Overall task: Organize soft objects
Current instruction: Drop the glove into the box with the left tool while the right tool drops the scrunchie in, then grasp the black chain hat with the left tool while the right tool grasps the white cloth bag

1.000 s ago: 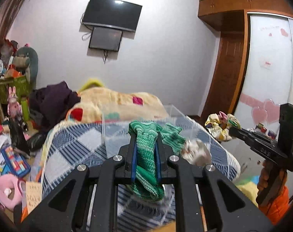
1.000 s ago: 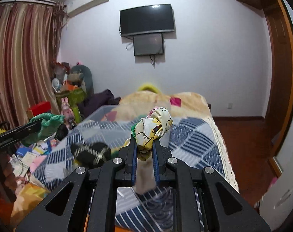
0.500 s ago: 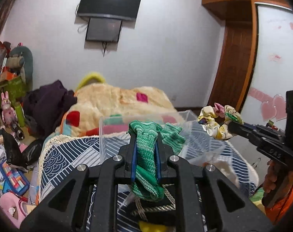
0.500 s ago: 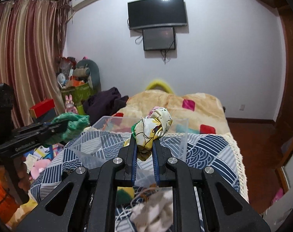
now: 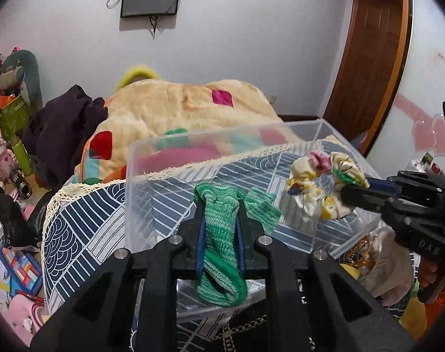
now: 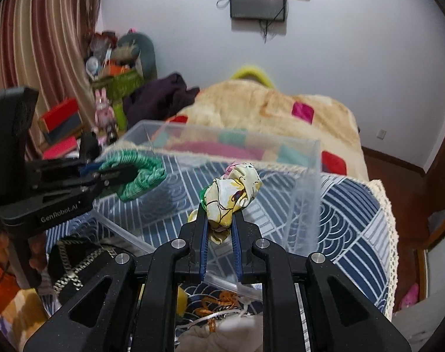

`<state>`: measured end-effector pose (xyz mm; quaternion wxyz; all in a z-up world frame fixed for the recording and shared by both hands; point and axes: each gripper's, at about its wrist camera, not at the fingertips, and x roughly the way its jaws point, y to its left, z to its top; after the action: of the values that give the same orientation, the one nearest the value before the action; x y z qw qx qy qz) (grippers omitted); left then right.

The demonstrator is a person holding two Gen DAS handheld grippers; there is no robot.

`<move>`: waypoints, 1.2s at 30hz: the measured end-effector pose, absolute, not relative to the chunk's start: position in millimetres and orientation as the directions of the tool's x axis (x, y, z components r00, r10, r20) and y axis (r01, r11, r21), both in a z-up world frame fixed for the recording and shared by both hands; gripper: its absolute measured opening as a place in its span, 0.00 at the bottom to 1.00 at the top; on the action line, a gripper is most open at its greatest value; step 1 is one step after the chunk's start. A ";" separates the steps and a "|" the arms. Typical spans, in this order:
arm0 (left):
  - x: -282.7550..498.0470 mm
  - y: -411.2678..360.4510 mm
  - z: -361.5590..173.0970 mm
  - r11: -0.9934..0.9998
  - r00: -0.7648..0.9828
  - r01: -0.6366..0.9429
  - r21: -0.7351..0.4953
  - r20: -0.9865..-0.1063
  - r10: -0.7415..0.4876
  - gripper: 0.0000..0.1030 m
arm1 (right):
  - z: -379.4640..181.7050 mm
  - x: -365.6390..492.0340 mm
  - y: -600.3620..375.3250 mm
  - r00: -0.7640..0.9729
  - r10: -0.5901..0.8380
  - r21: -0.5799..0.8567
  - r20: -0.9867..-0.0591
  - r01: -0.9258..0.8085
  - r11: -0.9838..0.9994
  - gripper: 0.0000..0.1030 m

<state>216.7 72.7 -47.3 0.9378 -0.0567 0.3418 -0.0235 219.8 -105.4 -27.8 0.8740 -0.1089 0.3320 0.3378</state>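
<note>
My left gripper (image 5: 220, 208) is shut on a green knitted cloth (image 5: 221, 243) and holds it over the near left part of a clear plastic box (image 5: 193, 143) on the bed. My right gripper (image 6: 219, 208) is shut on a yellow floral scrunchie (image 6: 232, 196) and holds it over the box's right side. The right gripper (image 5: 366, 192) and scrunchie (image 5: 319, 193) also show in the left wrist view. The left gripper (image 6: 128, 173) with the green cloth (image 6: 140, 176) shows in the right wrist view. The box (image 6: 281, 143) looks empty inside.
The box sits on a blue patterned bedspread (image 5: 75, 220). A beige blanket (image 5: 178, 102) lies behind it. More soft items lie near the box: a black chained piece (image 6: 72, 261), a beige cloth (image 5: 383, 267). Clutter and toys (image 5: 11, 152) line the floor at left. A wooden door (image 5: 366, 52) stands right.
Both grippers have come forward and down toward the bed, so the clear box is now right under the green cloth and the scrunchie. Both stay shut on their items.
</note>
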 end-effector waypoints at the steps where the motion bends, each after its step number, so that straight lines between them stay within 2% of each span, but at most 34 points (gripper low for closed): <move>1: 217.9 71.6 -48.2 0.993 0.759 0.007 -0.120 -0.645 -0.084 0.17 | -29.6 221.1 -104.0 0.546 0.510 0.027 -0.665 -0.664 0.747 0.16; 3: 218.7 70.4 -49.6 0.992 0.749 0.014 -0.122 -0.656 -0.091 0.23 | -32.3 218.8 -103.5 0.551 0.496 0.008 -0.671 -0.663 0.748 0.18; 5: 217.6 70.2 -49.9 0.992 0.748 0.013 -0.122 -0.658 -0.090 0.25 | -30.4 218.2 -104.1 0.556 0.491 -0.002 -0.671 -0.663 0.748 0.29; 7: 214.0 70.0 -48.9 0.993 0.749 0.009 -0.118 -0.657 -0.085 0.29 | -27.6 213.4 -107.9 0.572 0.490 -0.012 -0.658 -0.659 0.752 0.36; 9: 207.6 70.5 -44.6 0.992 0.760 0.010 -0.124 -0.644 -0.088 0.40 | -22.4 213.2 -112.0 0.583 0.496 -0.016 -0.643 -0.659 0.752 0.41; 15: 180.2 66.6 -16.9 0.993 0.813 0.026 -0.115 -0.575 -0.088 0.60 | 2.8 195.4 -130.1 0.644 0.520 -0.028 -0.562 -0.642 0.766 0.54; 19: 157.6 61.5 -1.9 0.996 0.843 0.023 -0.089 -0.534 -0.067 0.69 | 16.3 177.9 -143.2 0.690 0.526 -0.040 -0.498 -0.624 0.780 0.66; 23: 136.8 55.6 -0.8 0.996 0.849 0.029 -0.081 -0.524 -0.067 0.82 | 18.0 165.5 -156.0 0.710 0.531 -0.035 -0.463 -0.613 0.789 0.77; 27: 119.1 46.7 -12.0 0.996 0.837 0.044 -0.073 -0.541 -0.077 0.87 | 8.8 158.3 -165.5 0.714 0.520 -0.029 -0.468 -0.600 0.799 0.78; 36: 106.5 20.5 -49.6 0.986 0.764 0.117 -0.118 -0.623 -0.165 0.87 | -38.9 153.7 -170.4 0.673 0.481 0.004 -0.562 -0.579 0.815 0.78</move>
<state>106.5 20.5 -49.6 0.9386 -0.0359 0.3350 -0.0751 153.7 -170.4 -38.9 0.9105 -0.0874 0.2805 0.2909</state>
